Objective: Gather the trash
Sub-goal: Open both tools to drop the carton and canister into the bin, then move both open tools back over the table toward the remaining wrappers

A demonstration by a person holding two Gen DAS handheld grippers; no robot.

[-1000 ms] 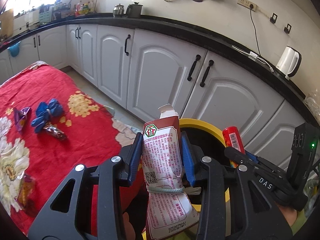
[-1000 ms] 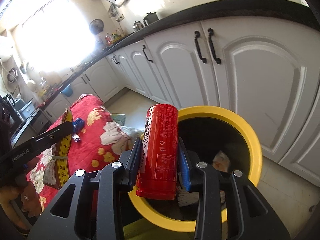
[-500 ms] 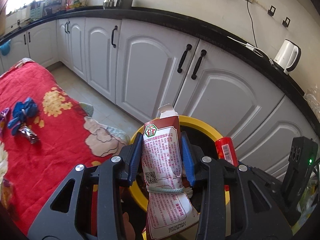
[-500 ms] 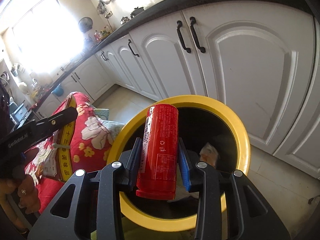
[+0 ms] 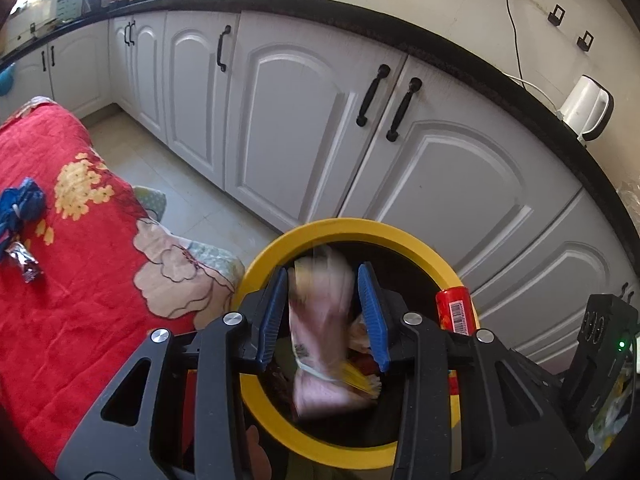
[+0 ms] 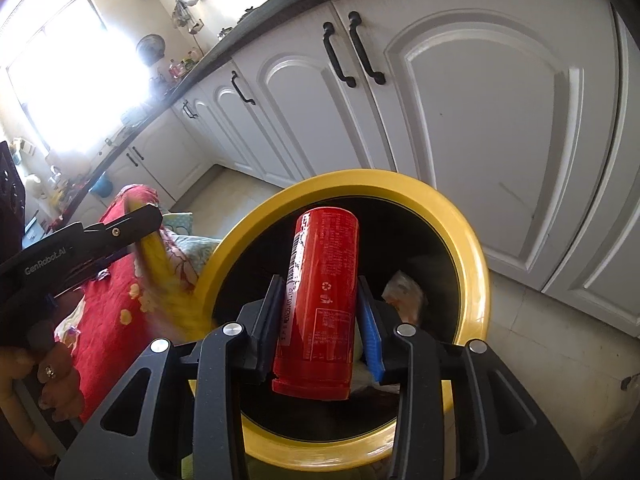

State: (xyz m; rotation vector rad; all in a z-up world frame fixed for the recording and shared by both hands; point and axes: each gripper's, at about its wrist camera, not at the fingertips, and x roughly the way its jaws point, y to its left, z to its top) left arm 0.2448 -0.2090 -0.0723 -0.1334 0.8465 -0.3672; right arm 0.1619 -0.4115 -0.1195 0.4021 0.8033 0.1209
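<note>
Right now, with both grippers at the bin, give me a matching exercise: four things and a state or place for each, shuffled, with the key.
Things:
1. drink carton
2. red can
3. yellow-rimmed bin
4. blue wrapper

States or places:
A. lying on the red floral cloth
B. between the right gripper's pads, upright
C. blurred, between the left gripper's parted pads
D. on the floor before the white cabinets

Pairs: 1-C, 2-B, 3-D, 4-A
</note>
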